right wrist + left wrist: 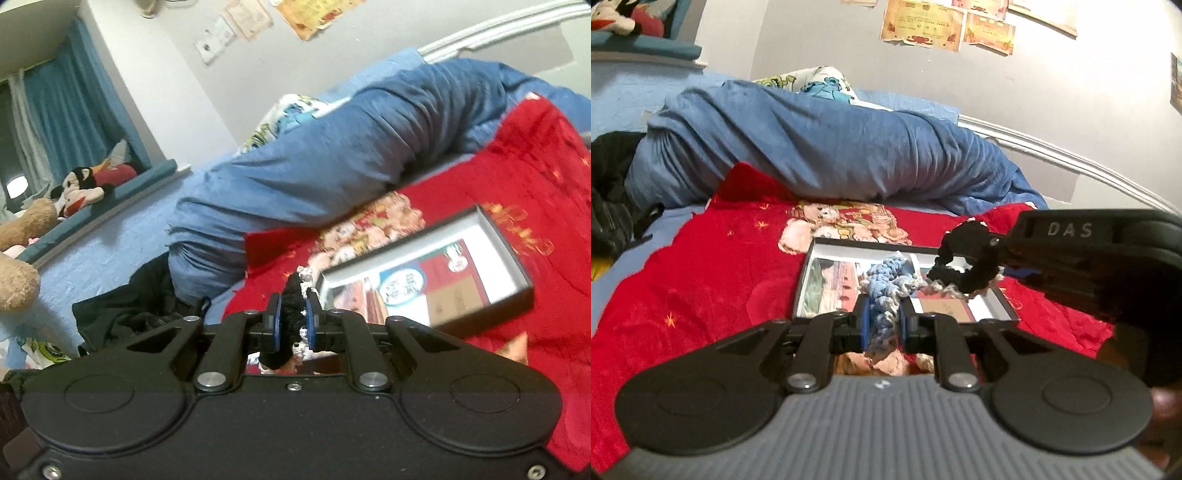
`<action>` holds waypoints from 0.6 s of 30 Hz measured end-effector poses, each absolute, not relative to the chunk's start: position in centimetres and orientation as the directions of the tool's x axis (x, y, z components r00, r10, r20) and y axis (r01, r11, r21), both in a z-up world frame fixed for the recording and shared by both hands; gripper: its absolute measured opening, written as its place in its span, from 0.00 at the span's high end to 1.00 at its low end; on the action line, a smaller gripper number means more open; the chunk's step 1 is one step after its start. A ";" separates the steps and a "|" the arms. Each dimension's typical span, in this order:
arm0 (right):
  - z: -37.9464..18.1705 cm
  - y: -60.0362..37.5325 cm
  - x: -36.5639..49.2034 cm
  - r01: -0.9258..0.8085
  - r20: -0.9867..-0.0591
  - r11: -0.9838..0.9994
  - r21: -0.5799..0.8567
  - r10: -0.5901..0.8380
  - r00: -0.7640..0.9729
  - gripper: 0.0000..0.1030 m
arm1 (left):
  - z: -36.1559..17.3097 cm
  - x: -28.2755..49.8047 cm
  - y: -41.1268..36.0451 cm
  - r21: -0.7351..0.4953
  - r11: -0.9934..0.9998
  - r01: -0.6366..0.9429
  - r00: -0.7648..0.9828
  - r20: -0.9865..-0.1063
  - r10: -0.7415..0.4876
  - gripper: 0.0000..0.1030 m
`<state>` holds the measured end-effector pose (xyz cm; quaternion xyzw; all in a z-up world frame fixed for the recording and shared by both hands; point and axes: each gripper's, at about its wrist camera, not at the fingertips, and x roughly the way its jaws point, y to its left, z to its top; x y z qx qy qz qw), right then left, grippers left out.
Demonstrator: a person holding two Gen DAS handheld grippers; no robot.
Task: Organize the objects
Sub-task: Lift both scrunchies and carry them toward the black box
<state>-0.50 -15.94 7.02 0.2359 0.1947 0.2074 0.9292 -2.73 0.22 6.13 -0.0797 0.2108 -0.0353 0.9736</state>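
Left gripper (pixel 882 321): jaws clamped on a blue crocheted scrunchie (pixel 886 291), held at the near edge of an open shallow box (pixel 1004 301), its far end trailing over the box.

Right gripper (pixel 293 321): jaws clamped on a black crocheted scrunchie (pixel 291 295) with pale trim; seen from the left wrist, the piece hung over the box's right side.

Box: dark-walled, printed cards inside, lying on a red blanket (pixel 701 280).

Beyond: rumpled blue duvet (pixel 831 147); dark clothing (pixel 129 306); plush toys (pixel 85 188) on a ledge; certificates (pixel 923 24) on the wall.
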 end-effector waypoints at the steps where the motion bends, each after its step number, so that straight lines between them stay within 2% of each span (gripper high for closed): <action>1: 7.2 -15.9 -0.3 -0.297 -0.264 0.801 0.519 0.481 0.836 0.87 | 6.2 -2.3 0.3 -0.179 0.983 0.039 0.905 -0.410 -0.110 0.81; 4: 7.4 -16.4 0.5 -0.308 -0.279 0.806 0.505 0.490 0.826 0.87 | 6.2 -1.2 0.4 -0.191 0.980 0.049 0.902 -0.414 -0.126 0.81; 11: 7.5 -17.0 3.2 -0.312 -0.306 0.839 0.446 0.471 0.827 0.87 | 6.4 0.6 -0.3 -0.205 0.975 0.087 0.920 -0.360 -0.157 0.81; 18: 6.6 -17.7 5.9 -0.281 -0.324 0.849 0.446 0.447 0.834 0.87 | 6.3 2.5 0.1 -0.220 0.973 0.065 0.918 -0.369 -0.145 0.81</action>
